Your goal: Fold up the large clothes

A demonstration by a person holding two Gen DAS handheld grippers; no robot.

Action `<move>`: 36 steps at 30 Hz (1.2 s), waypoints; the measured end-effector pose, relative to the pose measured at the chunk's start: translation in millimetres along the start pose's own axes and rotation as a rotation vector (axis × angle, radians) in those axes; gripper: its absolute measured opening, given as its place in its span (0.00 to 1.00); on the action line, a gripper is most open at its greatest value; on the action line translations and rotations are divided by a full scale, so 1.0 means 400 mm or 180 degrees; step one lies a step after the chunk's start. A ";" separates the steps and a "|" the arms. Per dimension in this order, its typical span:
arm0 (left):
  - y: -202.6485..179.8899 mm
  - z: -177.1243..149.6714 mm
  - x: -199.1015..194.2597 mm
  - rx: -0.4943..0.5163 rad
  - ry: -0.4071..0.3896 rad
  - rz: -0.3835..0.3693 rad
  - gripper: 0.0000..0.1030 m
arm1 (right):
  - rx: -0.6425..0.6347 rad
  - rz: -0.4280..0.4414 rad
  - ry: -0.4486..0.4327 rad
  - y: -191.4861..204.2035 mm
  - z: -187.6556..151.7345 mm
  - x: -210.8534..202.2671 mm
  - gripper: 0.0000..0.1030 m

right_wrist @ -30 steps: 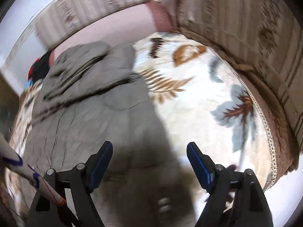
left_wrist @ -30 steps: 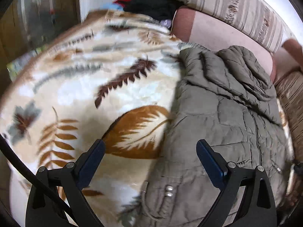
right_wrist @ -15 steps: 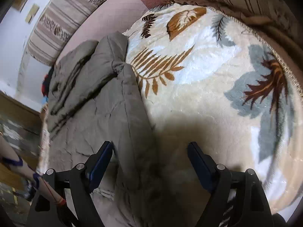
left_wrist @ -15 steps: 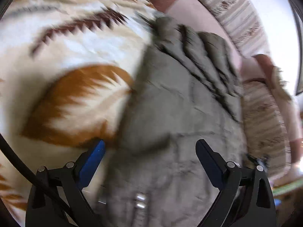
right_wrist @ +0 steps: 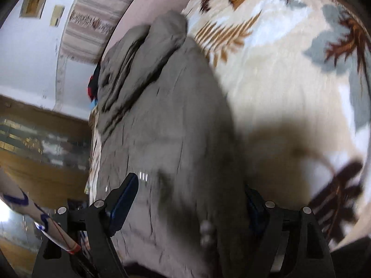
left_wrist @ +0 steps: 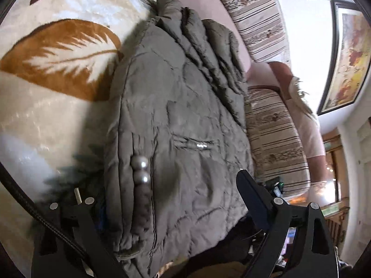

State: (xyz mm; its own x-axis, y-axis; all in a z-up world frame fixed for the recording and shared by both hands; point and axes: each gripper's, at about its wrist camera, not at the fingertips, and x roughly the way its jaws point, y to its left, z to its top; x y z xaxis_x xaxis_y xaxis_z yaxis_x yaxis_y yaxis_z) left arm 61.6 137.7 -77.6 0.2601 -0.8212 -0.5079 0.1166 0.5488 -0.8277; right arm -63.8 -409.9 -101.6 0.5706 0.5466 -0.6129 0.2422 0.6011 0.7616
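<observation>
Grippers angled down, fingers (left_wrist: pixel 252 197) spread, left closing, straddling jacket (left_wrist: pixel 176 125) hem.

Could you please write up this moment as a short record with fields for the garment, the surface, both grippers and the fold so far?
garment: grey-green padded jacket, lying flat, hood end farthest from the cameras
surface: leaf-print blanket on a striped sofa
left hand-held gripper: open, jacket's near edge between its jaws
right hand-held gripper: open, straddling the same edge
fold: not begun
</observation>
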 end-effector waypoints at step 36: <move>-0.208 -0.088 -0.005 0.0825 -0.0158 0.1432 0.17 | -0.0427 0.0178 -0.0102 0.169 -0.165 -0.010 0.22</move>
State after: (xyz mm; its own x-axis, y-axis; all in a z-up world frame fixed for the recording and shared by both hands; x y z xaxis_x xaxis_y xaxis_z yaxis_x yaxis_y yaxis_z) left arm 17.5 88.0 -16.1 0.3836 -0.4903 -0.7826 0.2145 0.8715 -0.4409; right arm -101.5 -332.9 -61.4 0.6055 0.5639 -0.5615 0.1034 0.6439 0.7581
